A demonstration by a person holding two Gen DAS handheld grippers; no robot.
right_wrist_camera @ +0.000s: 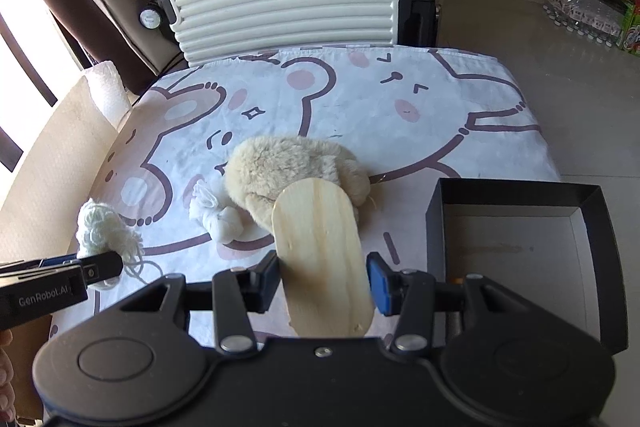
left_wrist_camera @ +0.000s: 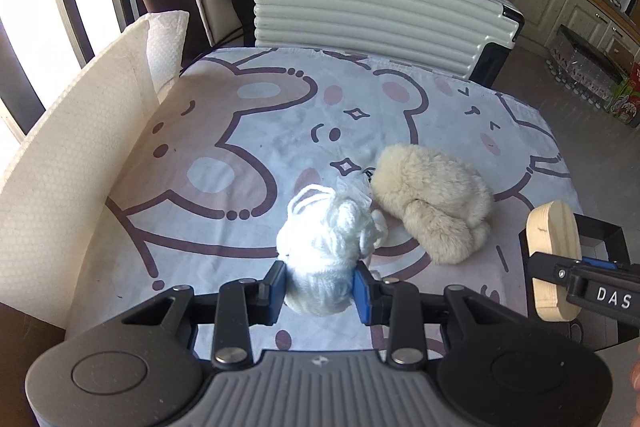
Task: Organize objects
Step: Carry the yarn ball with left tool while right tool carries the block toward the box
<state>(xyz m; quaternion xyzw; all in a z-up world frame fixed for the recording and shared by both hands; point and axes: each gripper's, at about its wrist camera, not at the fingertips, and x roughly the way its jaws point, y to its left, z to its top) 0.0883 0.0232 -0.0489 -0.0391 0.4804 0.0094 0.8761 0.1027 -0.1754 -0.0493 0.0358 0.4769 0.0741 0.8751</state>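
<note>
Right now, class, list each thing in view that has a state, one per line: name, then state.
left gripper: shut on white yarn ball
right gripper: shut on wooden board
black box: open, lidless
beige plush toy: lying loose on the cloth
suitcase: closed, on its side

I could read only two bits of writing. In my left camera, the right gripper (left_wrist_camera: pixel 560 273) had the white letters "DAS" on its black side. In my right camera, the left gripper (right_wrist_camera: pixel 100 269) said "GenRobot.AI" on its side.
</note>
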